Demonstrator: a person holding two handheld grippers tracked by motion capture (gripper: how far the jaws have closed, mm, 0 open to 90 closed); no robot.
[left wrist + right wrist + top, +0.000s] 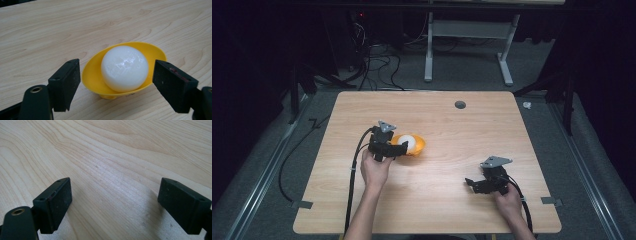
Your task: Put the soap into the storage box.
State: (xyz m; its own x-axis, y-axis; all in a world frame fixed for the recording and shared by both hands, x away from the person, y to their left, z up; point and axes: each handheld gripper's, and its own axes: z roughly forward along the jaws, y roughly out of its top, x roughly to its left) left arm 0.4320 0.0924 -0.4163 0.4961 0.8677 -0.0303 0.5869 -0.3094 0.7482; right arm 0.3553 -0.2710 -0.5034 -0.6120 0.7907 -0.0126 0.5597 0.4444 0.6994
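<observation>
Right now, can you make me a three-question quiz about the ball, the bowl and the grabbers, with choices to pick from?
1. Where is the white ball?
A. inside the bowl
B. on the bare table
C. between the right gripper's jaws

2. What colour is the bowl?
A. blue
B. yellow
C. green

3. How do the left gripper's jaws stand?
A. shut on the ball
B. shut on nothing
C. open, one on each side of the bowl

Answers:
1 A, the ball sits in the bowl's hollow.
2 B, the rim and wall are plainly yellow.
3 C, in the left gripper view both black jaws stand apart from the bowl, with a gap on each side.
</observation>
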